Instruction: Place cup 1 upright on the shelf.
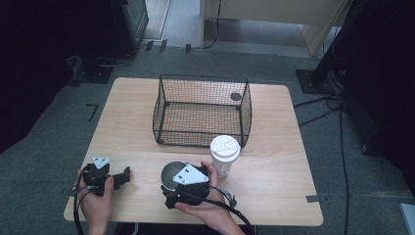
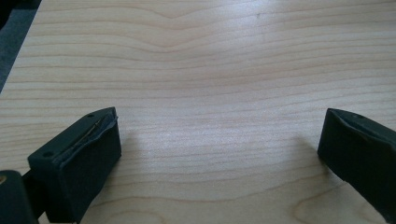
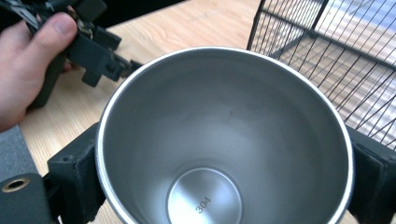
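Right gripper clamped on steel cup, just before wire basket. Left gripper wide apart over bare table, well left of basket. Lidded plastic cup beside basket's front corner.

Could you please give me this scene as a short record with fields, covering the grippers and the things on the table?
surface: wooden table
right gripper: jaws on either side of a steel cup, pads against its wall
cup: upright, empty, "304" stamped on its bottom
left gripper: open, nothing between the jaws, over bare wood near the table's left front
basket: black wire, empty, mid-table behind the cup
plastic cup: clear, white lid, upright, beside the right gripper and in front of the basket's right corner
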Motion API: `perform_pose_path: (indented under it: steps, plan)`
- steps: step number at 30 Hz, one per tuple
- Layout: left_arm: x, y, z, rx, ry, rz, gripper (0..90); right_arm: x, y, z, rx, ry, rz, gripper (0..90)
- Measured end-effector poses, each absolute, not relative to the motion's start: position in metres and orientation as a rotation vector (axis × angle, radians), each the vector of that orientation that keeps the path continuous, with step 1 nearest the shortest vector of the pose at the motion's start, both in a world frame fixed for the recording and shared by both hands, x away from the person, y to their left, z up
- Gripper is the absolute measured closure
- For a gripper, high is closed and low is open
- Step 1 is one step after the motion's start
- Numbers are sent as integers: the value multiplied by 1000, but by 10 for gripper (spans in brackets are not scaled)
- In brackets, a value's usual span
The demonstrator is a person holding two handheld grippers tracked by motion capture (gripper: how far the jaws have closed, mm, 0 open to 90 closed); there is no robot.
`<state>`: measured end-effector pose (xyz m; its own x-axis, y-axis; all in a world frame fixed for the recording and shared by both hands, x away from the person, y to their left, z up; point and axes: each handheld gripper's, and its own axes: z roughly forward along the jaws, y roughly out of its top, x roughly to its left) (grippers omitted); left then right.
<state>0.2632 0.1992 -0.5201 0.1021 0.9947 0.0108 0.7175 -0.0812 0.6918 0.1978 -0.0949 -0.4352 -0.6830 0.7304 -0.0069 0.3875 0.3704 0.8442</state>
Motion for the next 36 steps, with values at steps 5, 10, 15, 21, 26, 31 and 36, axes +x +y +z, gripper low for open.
perform_pose_path:
  steps: [5, 10, 15, 21, 26, 31, 36]
  plan:
    - [263, 199, -520, 1857, 1669, 682, 0, 195, -96, -425, 942, 2205, 1299, 69]
    - [263, 199, -520, 1857, 1669, 682, 0, 192, -99, -415, 899, 2127, 1394, 69]
    - [263, 199, -520, 1857, 1669, 682, 0, 190, -100, -404, 856, 2036, 1457, 70]
    - [263, 199, -520, 1858, 1669, 681, 0, 188, -101, -393, 830, 1942, 1510, 70]
    - [263, 199, -520, 1858, 1669, 680, 0, 190, -103, -385, 835, 1852, 1548, 69]
    - [263, 199, -520, 1858, 1669, 680, 0, 192, -104, -379, 781, 1718, 1614, 68]
    - [263, 199, -520, 1859, 1669, 679, 0, 192, -104, -370, 743, 1652, 1651, 67]
